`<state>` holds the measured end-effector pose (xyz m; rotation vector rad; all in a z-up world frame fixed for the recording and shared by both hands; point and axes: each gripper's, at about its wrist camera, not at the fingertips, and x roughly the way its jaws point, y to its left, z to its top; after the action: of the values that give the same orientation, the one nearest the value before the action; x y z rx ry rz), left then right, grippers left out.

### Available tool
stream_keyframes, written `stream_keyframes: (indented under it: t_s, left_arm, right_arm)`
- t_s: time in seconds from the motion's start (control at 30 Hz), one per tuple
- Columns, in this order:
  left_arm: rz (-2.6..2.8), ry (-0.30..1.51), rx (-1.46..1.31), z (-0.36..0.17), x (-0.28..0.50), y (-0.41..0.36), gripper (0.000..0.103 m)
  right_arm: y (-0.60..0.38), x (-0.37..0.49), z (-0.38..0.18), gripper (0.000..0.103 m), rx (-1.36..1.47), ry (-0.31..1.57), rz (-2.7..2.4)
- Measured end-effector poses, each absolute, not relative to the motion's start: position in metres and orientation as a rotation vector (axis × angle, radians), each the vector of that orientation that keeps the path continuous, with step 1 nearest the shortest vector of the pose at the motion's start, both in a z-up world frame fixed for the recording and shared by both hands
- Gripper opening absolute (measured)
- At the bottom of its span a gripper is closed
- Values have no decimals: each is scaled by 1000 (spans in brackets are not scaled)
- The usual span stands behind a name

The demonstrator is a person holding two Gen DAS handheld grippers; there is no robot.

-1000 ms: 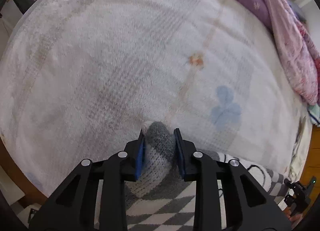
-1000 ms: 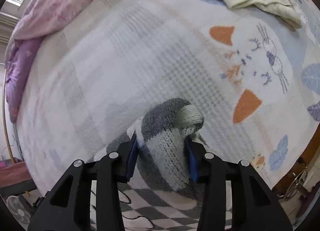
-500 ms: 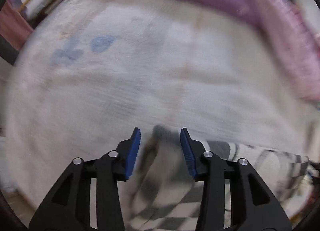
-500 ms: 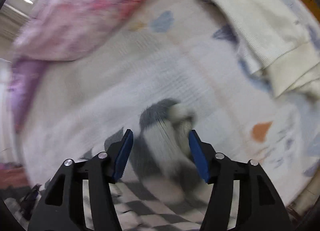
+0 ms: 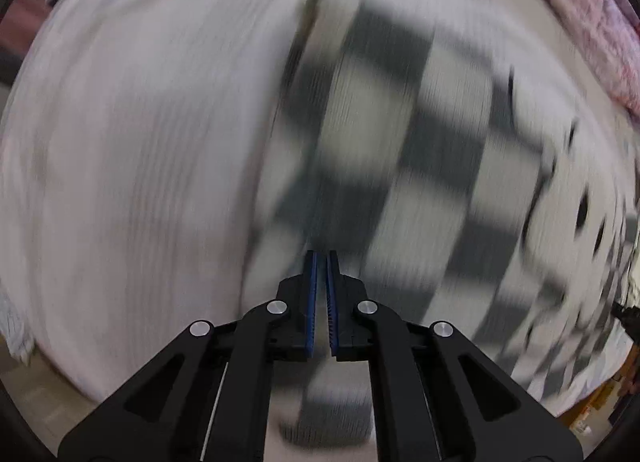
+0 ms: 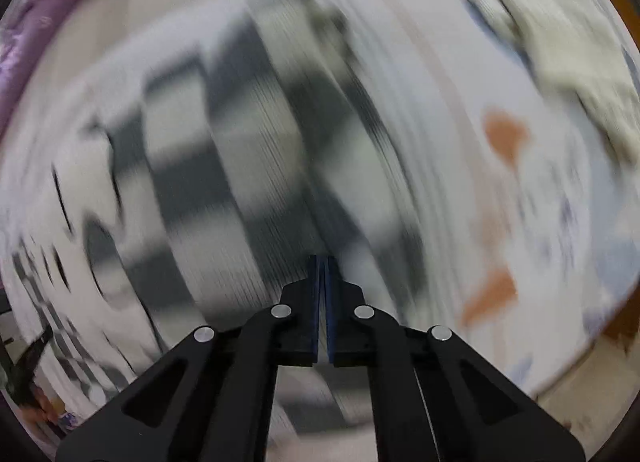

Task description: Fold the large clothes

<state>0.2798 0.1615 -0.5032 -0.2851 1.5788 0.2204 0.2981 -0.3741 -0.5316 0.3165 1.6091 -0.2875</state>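
A grey and white checkered knit garment (image 5: 400, 134) lies spread on the bed, blurred by motion; it also shows in the right wrist view (image 6: 224, 150). My left gripper (image 5: 321, 258) is shut with nothing between its blue pads, above the garment's near edge. My right gripper (image 6: 322, 260) is likewise shut and empty, above the garment. A blurred grey piece of the garment (image 5: 332, 414) shows under the left gripper.
A white patterned bedspread (image 5: 140, 142) covers the bed. Pink and purple bedding (image 5: 592, 22) lies at the far side. A cream garment (image 6: 560, 42) lies at the right in the right wrist view. The bed's edge and floor (image 6: 580, 394) show at lower right.
Both grippers let go of the knit garment's cuffs, opened, then shut empty. Both pulled back, so the checkered garment now lies spread ahead of them.
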Motion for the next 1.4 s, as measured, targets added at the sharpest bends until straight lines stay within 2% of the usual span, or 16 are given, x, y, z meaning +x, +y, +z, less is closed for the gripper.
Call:
stream_keyframes:
  t_s: [0.17, 0.2, 0.23, 0.27, 0.3, 0.33, 0.43, 0.47, 0.83, 0.97, 1.07, 1.1, 1.2, 1.3, 1.4]
  left_arm:
    - [207, 1586, -214, -507, 261, 153, 5]
    - [222, 1596, -223, -501, 263, 152, 9]
    - [230, 1592, -236, -495, 265, 152, 18]
    - [232, 1588, -248, -489, 266, 151, 48]
    - [244, 1569, -241, -481, 267, 148, 78]
    - [256, 1534, -214, -471, 268, 145, 81]
    - [243, 1509, -176, -455, 272, 136, 85]
    - [248, 1508, -174, -452, 272, 134, 85]
    - [211, 1466, -161, -426, 278, 98, 88]
    - [219, 1456, -173, -425, 280, 85, 89]
    - [216, 1463, -178, -428, 284, 73, 89]
    - [210, 1466, -176, -429, 284, 68, 89]
    - [173, 1477, -164, -430, 284, 53, 89]
    - [100, 1493, -192, -431, 281, 36, 89]
    - [47, 1498, -211, -431, 279, 17, 89]
  right_arm:
    - [-376, 272, -554, 0, 321, 1659, -308]
    - [-377, 274, -549, 4, 341, 1659, -310]
    - [-376, 275, -543, 10, 365, 1646, -299]
    - [-377, 276, -533, 18, 381, 1629, -285]
    - [-377, 277, -526, 41, 380, 1618, -281]
    - [-378, 279, -513, 63, 364, 1587, -280]
    - [-384, 284, -488, 83, 306, 1502, -285]
    - [-386, 287, -485, 85, 300, 1498, -285]
    - [-444, 310, -504, 85, 418, 1369, -48]
    - [-455, 325, -532, 84, 469, 1411, 2]
    - [-455, 339, -544, 74, 510, 1395, 88]
    - [-454, 345, -550, 74, 538, 1399, 133]
    - [-451, 359, -562, 75, 624, 1404, 250]
    - [-461, 363, -575, 87, 782, 1385, 339]
    - [-474, 354, -585, 87, 976, 1362, 399]
